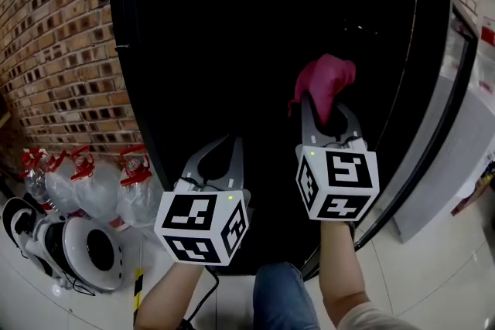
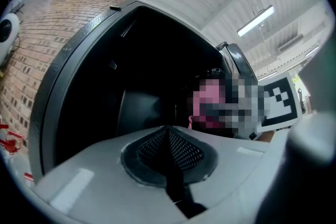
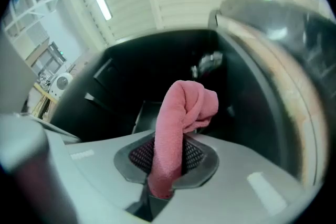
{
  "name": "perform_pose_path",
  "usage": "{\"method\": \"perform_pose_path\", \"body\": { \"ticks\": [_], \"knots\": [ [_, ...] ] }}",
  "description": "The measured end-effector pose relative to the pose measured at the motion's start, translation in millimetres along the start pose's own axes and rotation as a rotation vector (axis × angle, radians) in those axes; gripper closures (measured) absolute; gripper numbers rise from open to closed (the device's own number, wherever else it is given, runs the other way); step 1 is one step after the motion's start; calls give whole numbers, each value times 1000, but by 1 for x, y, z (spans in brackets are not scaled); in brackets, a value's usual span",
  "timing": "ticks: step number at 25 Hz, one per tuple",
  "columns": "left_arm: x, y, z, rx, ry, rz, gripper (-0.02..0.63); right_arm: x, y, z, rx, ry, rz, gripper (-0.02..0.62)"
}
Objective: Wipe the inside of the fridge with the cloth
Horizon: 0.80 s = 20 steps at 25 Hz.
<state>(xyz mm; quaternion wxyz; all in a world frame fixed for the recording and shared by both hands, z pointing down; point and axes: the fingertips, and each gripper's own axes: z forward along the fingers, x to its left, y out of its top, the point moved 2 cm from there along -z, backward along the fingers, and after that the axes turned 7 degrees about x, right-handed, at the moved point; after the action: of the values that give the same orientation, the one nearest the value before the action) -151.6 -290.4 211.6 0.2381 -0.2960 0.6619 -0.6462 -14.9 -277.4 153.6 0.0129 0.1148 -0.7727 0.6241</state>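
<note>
The right gripper (image 1: pixel 329 113) is clenched on the pink cloth (image 1: pixel 325 79). The long axis of the cloth runs straight out from the jaws, and its bunched free end points into the open fridge (image 1: pixel 117 66), before the dark interior on the side toward the fridge door (image 1: pixel 437 81). The left gripper (image 1: pixel 232 147) is pressed together on nothing and sits a little farther back from the fridge. In my judgement the right one is nearer, so the wiping move goes forward into the fridge.

Head view looks down, both gripper views into fridge (image 1: pixel 232 27)
</note>
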Motion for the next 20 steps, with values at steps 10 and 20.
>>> {"method": "perform_pose_path", "body": {
  "ticks": [10, 20],
  "knots": [
    [2, 6, -30, -31, 51, 9, 592, 59, 6, -28, -58, 224, 8, 535],
    [13, 8, -74, -29, 103, 15, 592, 157, -15, -29, -93, 614, 68, 535]
  ]
}}
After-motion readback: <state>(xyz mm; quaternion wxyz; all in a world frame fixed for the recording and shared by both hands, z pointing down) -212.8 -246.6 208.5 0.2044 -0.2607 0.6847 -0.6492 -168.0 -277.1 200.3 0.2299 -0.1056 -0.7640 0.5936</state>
